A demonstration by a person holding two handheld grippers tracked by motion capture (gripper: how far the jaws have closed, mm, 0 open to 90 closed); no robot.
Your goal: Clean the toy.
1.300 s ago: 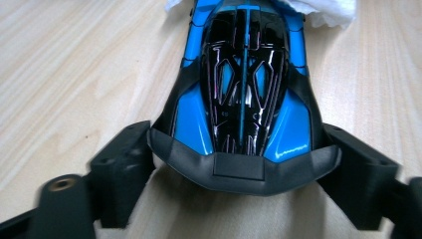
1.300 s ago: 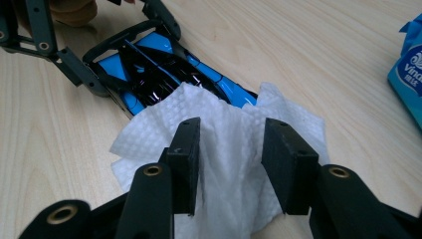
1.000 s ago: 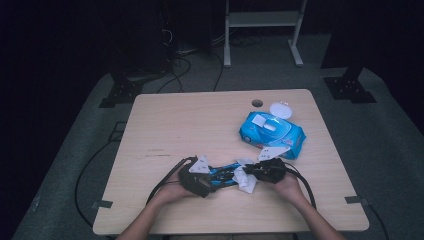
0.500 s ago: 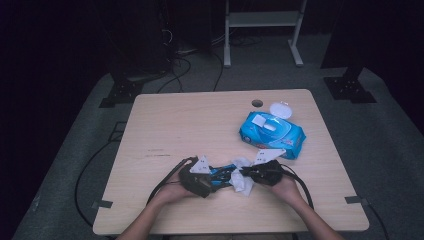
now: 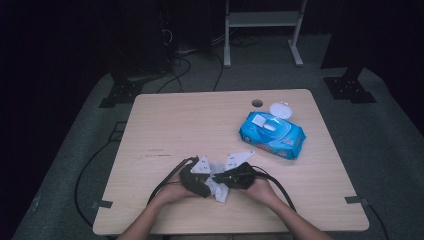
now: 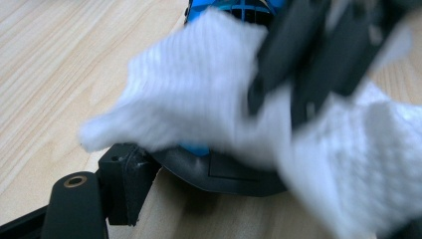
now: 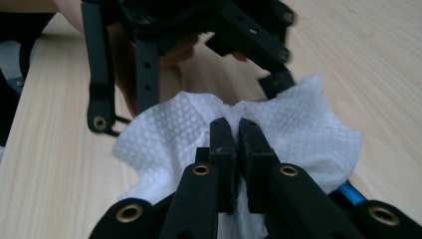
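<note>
Surface (image 5: pixel 165 130): light wood-grain top, the largest thing in the high view, mostly bare. One round cable hole (image 5: pixel 257 103) near the far edge.

Wipes pack (image 5: pixel 272 134): blue soft pack, far right of the surface, white flip lid (image 5: pixel 280 109) standing open. Well apart from both hands.

Left gripper (image 5: pixel 216 184): near edge, left of centre, held in the person's left hand (image 5: pixel 170 192). In the left gripper view one jaw stands low at bottom left, and the wipe lies above it. Jaws look apart; no pinch on the wipe can be made out, partly for blur.

Right gripper (image 7: pixel 237 130): just beside the left one, jaws pointing toward it. In the right gripper view the two jaws stand together, clamped on a gathered fold of the wipe.

Wipe (image 7: pixel 278 122): single white embossed sheet, crumpled, hanging between the two grippers just above the near edge of the surface.

Handling judgement: the wipe is very light, limp and likely damp. It will sag, fold on itself and may cling to the pads. It has no stiffness to push against, so it can only be pulled. It could tear if tugged hard from two sides. Best hold: a bunched edge or corner, pinched deep, as the right gripper has it. A second grip should take the free edge on the opposite side.
</note>
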